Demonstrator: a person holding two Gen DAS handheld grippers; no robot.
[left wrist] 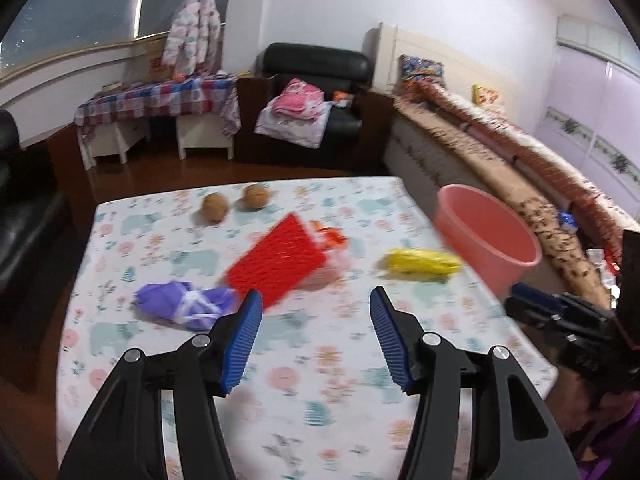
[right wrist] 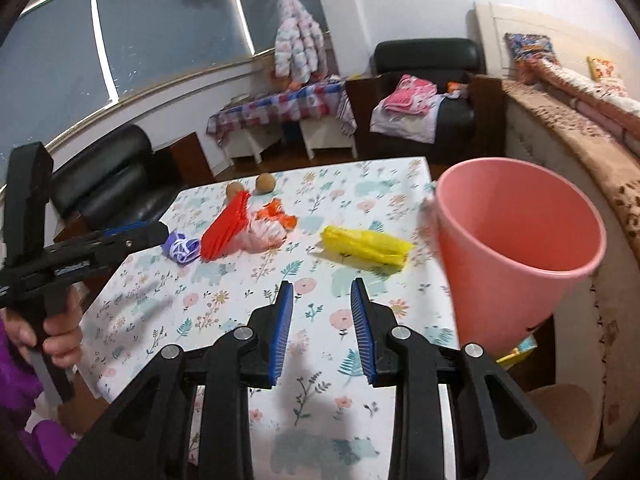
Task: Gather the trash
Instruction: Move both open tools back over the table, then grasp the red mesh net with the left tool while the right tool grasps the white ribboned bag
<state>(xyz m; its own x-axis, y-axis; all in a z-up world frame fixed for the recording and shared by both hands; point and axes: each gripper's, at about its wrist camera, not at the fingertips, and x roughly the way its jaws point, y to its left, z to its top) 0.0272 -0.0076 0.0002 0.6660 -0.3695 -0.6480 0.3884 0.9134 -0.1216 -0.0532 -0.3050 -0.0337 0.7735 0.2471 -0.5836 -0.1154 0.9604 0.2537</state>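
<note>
Right wrist view puts the yellow crumpled bag (right wrist: 366,247) just above the centre of the frame, lying flat on the flowered tablecloth (right wrist: 224,300) ahead of the right gripper (right wrist: 322,284). The gripper's blue-padded jaws stand apart with nothing between them, and they point roughly at that bag, so it looks like the likeliest first pick for this hand.

To the right of the bag, at the table's right edge, the pink bin (right wrist: 516,256) fills the right-centre of the frame, upright with its mouth open and, as far as can be seen, nothing inside. It probably sits there so that trash can be dropped in with a short carry.

Left of the yellow bag lies a cluster: a red ridged sheet (right wrist: 224,232) propped on or leaning against a pinkish translucent bag (right wrist: 264,236), an orange wrapper (right wrist: 276,212) just behind, and a purple bundle (right wrist: 182,249) at the left end. Two brown round things (right wrist: 250,187), perhaps nuts or potatoes, sit near the far table edge; whether they count as trash cannot be told.

In the left wrist view the left gripper (left wrist: 316,300) hangs over the near part of the table, jaws wide apart and empty, with the purple bundle (left wrist: 186,306) just beyond its left finger and the red ridged sheet (left wrist: 276,264) ahead. Judging by that, the left hand is placed to take the left-side pieces. The view is motion-blurred, so fine detail is lost.
</note>
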